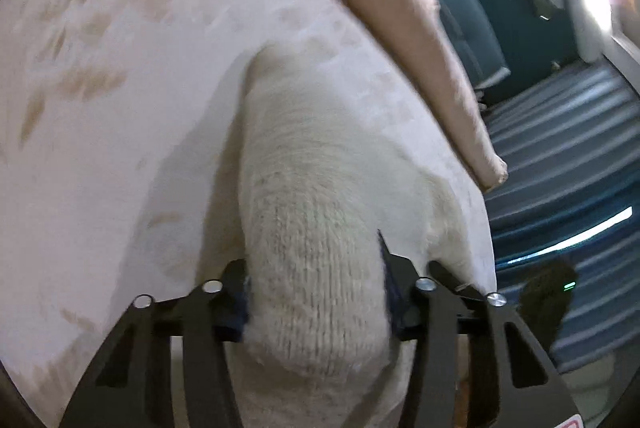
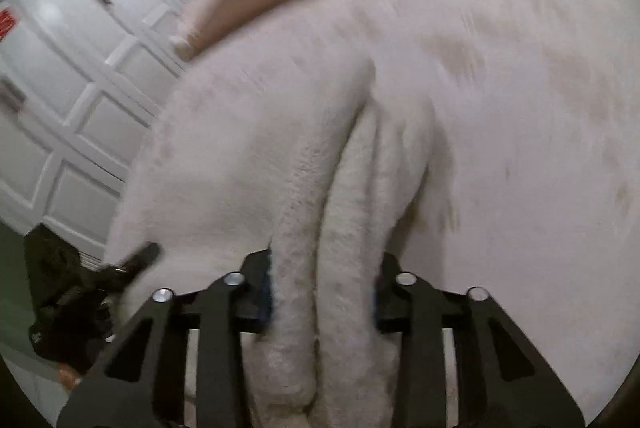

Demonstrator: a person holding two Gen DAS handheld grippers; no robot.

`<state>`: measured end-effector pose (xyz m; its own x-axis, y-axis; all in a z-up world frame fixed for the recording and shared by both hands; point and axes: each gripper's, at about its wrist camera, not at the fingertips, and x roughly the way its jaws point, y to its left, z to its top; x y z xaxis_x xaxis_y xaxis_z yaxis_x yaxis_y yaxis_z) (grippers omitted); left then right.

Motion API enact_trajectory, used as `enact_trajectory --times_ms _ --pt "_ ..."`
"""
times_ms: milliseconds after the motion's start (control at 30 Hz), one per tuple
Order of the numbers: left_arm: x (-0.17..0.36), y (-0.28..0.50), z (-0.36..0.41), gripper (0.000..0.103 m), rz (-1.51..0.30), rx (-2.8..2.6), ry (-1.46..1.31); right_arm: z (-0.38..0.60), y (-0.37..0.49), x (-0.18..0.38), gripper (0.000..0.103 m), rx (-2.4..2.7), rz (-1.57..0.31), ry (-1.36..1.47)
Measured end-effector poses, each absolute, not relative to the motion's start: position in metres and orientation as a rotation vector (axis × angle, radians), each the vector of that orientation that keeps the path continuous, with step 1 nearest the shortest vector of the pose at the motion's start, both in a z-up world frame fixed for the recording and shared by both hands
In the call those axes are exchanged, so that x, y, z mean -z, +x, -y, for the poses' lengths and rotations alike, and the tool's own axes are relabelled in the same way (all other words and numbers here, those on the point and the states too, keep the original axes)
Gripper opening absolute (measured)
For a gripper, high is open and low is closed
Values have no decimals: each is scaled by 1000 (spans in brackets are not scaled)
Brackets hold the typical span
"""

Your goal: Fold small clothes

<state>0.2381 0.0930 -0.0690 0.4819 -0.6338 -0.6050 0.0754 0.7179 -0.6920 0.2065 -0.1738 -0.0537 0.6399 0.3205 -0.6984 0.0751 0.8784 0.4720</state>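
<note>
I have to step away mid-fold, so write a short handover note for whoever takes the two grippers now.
Left gripper: jaws closed on a bunched end of the cream knit garment.
Right gripper: jaws closed on two gathered folds of the same garment.
Garment stretches from both grippers over the pale patterned cloth, near its edge.
Done: both ends gripped.
Left: lay the garment flat, fold it, release.

Left hand-held gripper (image 1: 316, 304) clamped; right hand-held gripper (image 2: 322, 294) clamped.

Right claw (image 2: 322, 292) clamped on white knit garment (image 2: 320, 228) — pale cloth surface (image 2: 520, 108) beneath
</note>
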Motion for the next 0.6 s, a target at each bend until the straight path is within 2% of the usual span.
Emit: enact_trajectory --times_ms 67,133,267,333,467,600 --pt "46 232 -88 43 -905 517 -619 176 193 18 30 -172 -759 476" --pt "38 231 -83 44 -877 528 -611 182 187 12 33 -151 -712 441" --pt "82 243 -52 47 -1015 396 -391 206 214 93 41 -8 -975 420" --pt "77 232 -53 50 -952 355 -376 217 203 84 40 -32 -913 502" --pt "34 201 -60 49 -871 279 -309 202 165 33 42 -47 -803 428" --pt "23 174 -44 51 -843 238 -156 184 148 58 51 -41 -892 364"
